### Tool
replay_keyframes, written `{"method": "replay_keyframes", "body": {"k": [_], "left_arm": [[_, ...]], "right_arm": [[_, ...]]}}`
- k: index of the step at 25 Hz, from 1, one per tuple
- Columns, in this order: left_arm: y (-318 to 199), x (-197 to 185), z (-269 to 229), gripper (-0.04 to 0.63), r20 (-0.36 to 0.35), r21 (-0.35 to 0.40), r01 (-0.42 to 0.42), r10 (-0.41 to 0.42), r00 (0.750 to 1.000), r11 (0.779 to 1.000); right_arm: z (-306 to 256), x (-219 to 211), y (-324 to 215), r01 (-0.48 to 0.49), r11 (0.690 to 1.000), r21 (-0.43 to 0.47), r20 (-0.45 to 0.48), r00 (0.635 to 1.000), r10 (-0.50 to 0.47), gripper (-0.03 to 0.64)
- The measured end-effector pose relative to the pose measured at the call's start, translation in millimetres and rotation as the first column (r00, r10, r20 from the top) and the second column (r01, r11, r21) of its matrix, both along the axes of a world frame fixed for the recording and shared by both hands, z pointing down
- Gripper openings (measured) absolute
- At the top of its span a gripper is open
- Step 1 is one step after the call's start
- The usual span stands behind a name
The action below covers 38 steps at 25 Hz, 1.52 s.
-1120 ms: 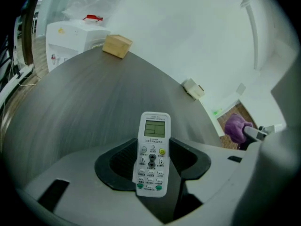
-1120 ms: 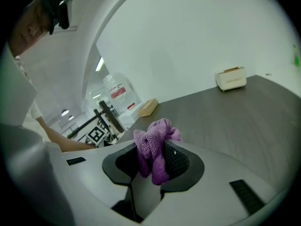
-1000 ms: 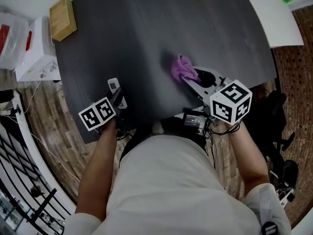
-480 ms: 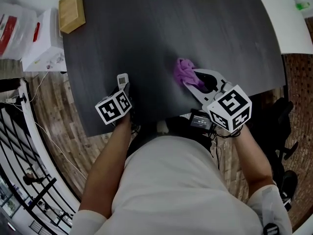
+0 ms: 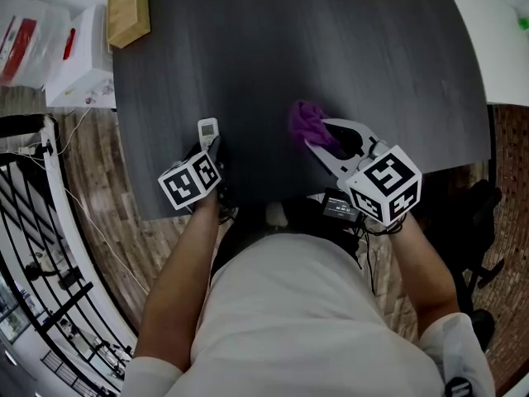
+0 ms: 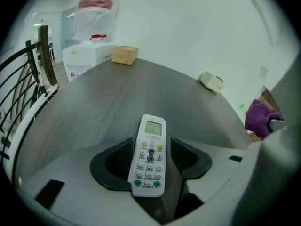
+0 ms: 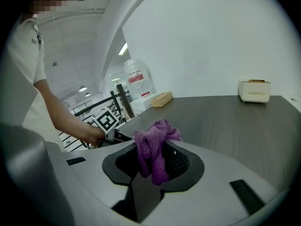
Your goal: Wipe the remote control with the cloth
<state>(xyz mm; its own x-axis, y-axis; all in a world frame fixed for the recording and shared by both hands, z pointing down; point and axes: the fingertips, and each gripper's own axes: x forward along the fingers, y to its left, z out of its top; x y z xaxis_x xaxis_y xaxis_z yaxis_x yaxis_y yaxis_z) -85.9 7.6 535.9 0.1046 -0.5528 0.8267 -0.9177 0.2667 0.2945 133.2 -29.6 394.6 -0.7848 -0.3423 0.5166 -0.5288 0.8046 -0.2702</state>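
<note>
Judging by the slack in the left tongs (image 6: 151, 149), the likeliest trouble is the remote control (image 6: 151, 128) skidding or twisting once it is rubbed. Their jaws have just been opening and stand wide, with the remote between them, face up, and a dark strip of bench (image 6: 117, 93) shows beside its right edge, so nothing seems to clamp it. The right tongs (image 7: 157, 157) are pinched narrow on the purple cloth (image 7: 154, 138), which hangs as a small wad; a hard stroke could drag it out of that pinch or press buttons. Only the head view shows the remote at the bench's near left, well apart from the cloth to its right. Only the left gripper view shows the keys and that gap, and the right gripper view alone shows how little cloth is caught.
</note>
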Motion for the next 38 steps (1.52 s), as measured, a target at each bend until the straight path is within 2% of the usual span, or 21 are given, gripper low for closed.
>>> {"method": "replay_keyframes", "body": {"k": [5, 10, 14, 18, 21, 24, 27, 29, 31, 34, 38], "left_arm": [[4, -8, -10, 0.238, -0.009, 0.04, 0.023, -0.023, 1.0, 0.999], [19, -30, -28, 0.241, -0.041, 0.109, 0.042, -0.037, 0.998, 0.993], [34, -42, -46, 0.241, -0.1, 0.184, 0.073, -0.055, 0.993, 0.98], [50, -41, -63, 0.241, -0.158, 0.267, 0.05, -0.007, 0.987, 0.962], [63, -39, -83, 0.239, -0.235, 0.356, 0.015, 0.074, 0.969, 0.934], [87, -36, -110, 0.238, -0.326, 0.455, -0.006, 0.172, 0.93, 0.891], [120, -36, -145, 0.18, -0.401, 0.551, -0.034, 0.3, 0.865, 0.834], [143, -38, -161, 0.109, -0.421, 0.602, -0.057, 0.378, 0.825, 0.796], [166, -38, -170, 0.057, -0.434, 0.633, -0.073, 0.432, 0.791, 0.771], [196, -38, -190, 0.038, -0.457, 0.666, -0.074, 0.484, 0.746, 0.742], [222, -31, -230, 0.036, -0.456, 0.728, -0.074, 0.562, 0.69, 0.681]], "right_arm": [[9, 6, -7, -0.019, 0.999, -0.032, 0.023, 1.0, 0.02, 0.117], [9, 17, -12, -0.085, 0.996, -0.016, 0.002, 0.996, 0.085, 0.117], [7, 28, -5, -0.155, 0.988, -0.015, -0.008, 0.988, 0.155, 0.117], [3, 25, 15, -0.201, 0.98, -0.003, -0.025, 0.979, 0.201, 0.117], [-4, 11, 41, -0.223, 0.975, 0.024, -0.031, 0.974, 0.223, 0.117], [-13, -3, 74, -0.243, 0.969, 0.044, -0.021, 0.97, 0.244, 0.117], [-27, -17, 106, -0.272, 0.96, 0.061, 0.004, 0.962, 0.272, 0.117], [-34, -25, 127, -0.3, 0.951, 0.07, 0.026, 0.954, 0.299, 0.117], [-40, -30, 150, -0.325, 0.943, 0.071, 0.043, 0.945, 0.323, 0.117], [-58, -38, 187, -0.348, 0.936, 0.057, 0.081, 0.936, 0.343, 0.117], [-93, -38, 219, -0.379, 0.925, 0.012, 0.191, 0.909, 0.37, 0.115]]}}
